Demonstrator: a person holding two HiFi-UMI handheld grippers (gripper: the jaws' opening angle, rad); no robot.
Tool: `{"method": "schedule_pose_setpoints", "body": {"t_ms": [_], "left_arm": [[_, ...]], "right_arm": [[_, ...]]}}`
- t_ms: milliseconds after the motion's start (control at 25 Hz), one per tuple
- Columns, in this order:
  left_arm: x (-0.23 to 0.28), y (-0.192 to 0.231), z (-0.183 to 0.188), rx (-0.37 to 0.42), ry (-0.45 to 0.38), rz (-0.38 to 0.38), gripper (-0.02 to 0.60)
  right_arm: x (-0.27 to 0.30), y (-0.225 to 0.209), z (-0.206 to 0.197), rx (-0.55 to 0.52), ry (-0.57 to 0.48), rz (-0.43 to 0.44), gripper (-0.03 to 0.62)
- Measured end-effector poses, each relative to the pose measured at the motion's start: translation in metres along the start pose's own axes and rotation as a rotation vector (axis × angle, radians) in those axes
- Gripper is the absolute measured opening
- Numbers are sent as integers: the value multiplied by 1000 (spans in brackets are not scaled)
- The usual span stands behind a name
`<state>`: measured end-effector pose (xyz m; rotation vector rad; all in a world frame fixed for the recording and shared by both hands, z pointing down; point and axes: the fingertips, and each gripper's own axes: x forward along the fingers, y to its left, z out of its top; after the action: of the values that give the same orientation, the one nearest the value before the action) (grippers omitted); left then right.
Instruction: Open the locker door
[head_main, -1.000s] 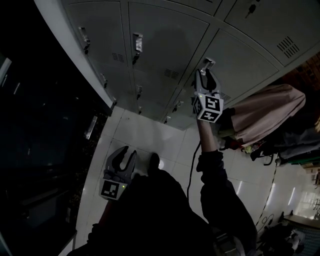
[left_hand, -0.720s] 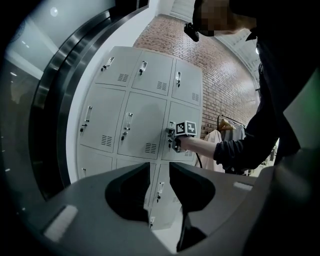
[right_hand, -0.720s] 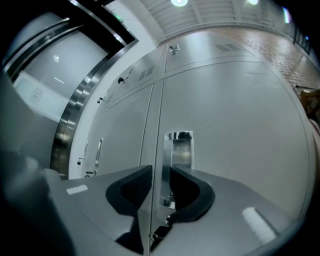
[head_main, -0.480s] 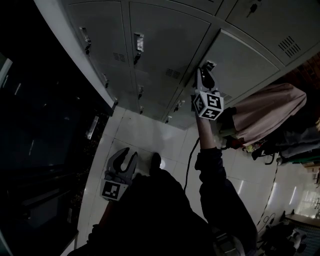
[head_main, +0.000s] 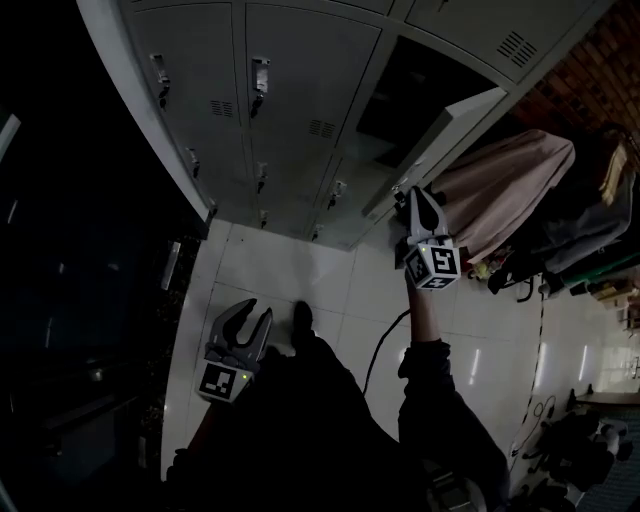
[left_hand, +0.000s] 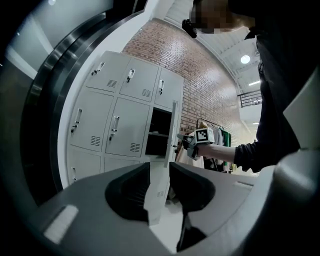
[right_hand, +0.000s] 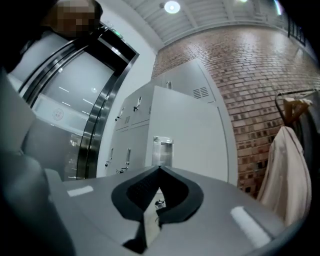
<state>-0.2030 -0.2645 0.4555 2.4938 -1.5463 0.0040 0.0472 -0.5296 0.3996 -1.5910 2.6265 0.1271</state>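
The grey locker door (head_main: 440, 130) stands swung out from the bank, and its dark compartment (head_main: 400, 90) shows behind it. My right gripper (head_main: 413, 196) is at the door's free edge. In the right gripper view its jaws (right_hand: 160, 168) meet tip to tip just under the metal handle plate (right_hand: 162, 149) on the door face (right_hand: 190, 130), shut on the handle's tab. The left gripper view shows the open door (left_hand: 173, 131) edge-on with the right gripper (left_hand: 189, 145) on it. My left gripper (head_main: 246, 324) hangs low over the floor, open and holding nothing.
Shut lockers (head_main: 290, 70) with handles fill the bank to the left. A dark glass wall (head_main: 70, 250) runs along the far left. A pale coat (head_main: 500, 190) hangs on a rack right of the door. A cable (head_main: 385, 345) trails over the white tiled floor (head_main: 300, 270).
The right gripper's jaws closed at the handle, then drew back and down, and the door swung out from shut to wide open. The left gripper stayed low and open.
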Motion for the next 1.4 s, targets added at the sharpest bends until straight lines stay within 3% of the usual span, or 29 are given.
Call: {"method": "schedule_pose_setpoints", "body": {"t_ms": [200,360,520,640,800,1000,1400], "left_arm": [[-33,-30,-21,1,32,-78,140],[-52,-56,-34,-27,57,-131,138],[-56,-85,-48,-29,98,-207,135],[-53,-103,-54,-28,113,-234,135],[-53,-131,-67,-35,142,-247,133],[-66,-183,-91,14,134,-275,133],[-169,-337,-116,-30,124,-212,133]], "right_arm": [[-70,6,6,-56,51,-63,0],[-144,59,-1,-69,93,-43,0],[-219,122,-1,-9,123,-18,0],[-266,144,1,15,152,-41,0],[-317,139,18,3,139,-114,0],[-389,129,23,-12,113,-134,0],[-581,126,40,19,94,-112,0]]}}
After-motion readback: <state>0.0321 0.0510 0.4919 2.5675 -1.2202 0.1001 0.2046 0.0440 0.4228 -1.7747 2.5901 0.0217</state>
